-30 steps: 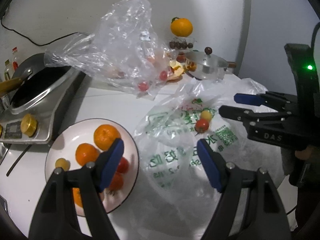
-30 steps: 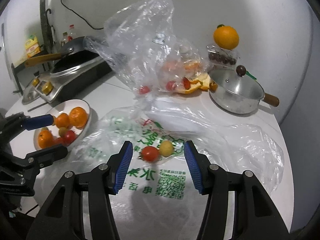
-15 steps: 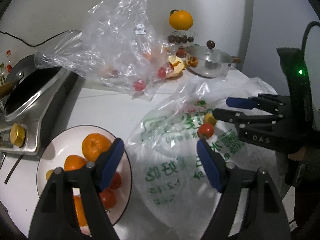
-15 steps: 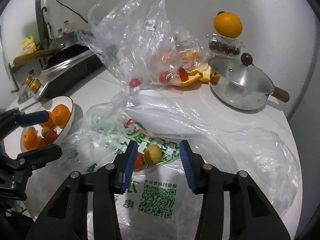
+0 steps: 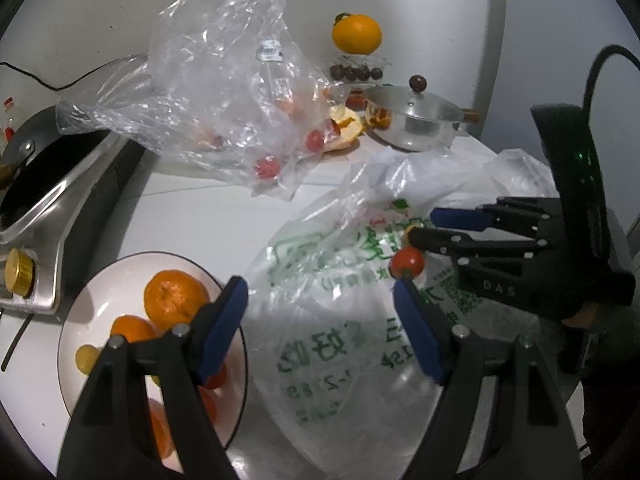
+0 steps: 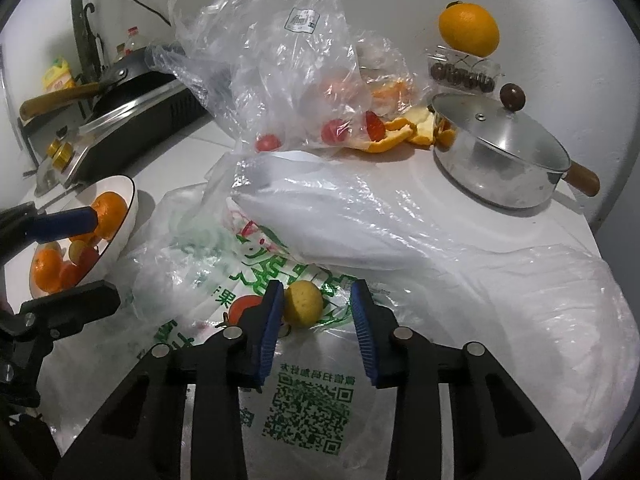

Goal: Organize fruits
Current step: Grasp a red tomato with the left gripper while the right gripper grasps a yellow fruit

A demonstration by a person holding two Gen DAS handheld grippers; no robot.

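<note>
A small yellow fruit (image 6: pixel 305 302) and a red cherry tomato (image 6: pixel 243 309) lie on a white plastic bag with green print (image 6: pixel 304 392). My right gripper (image 6: pixel 318 296) is open, its blue pads on either side of the yellow fruit, the left pad between it and the tomato. In the left wrist view the right gripper (image 5: pixel 426 226) reaches in from the right beside the tomato (image 5: pixel 407 263). My left gripper (image 5: pixel 320 300) is open and empty above the bag, next to a white plate (image 5: pixel 104 280) holding mandarins and tomatoes.
A clear bag (image 5: pixel 224 92) with cherry tomatoes stands behind. A steel pot with lid (image 6: pixel 498 160), orange peel (image 6: pixel 400 132), a box of dark fruit (image 6: pixel 460 72) topped by an orange (image 6: pixel 469 29) line the back. A stove with a pan (image 5: pixel 44 184) sits left.
My right gripper moved forward and down onto the bag and narrowed, so the yellow fruit now lies between its pads. My left gripper shifted slightly; the plate sits lower in its view.
</note>
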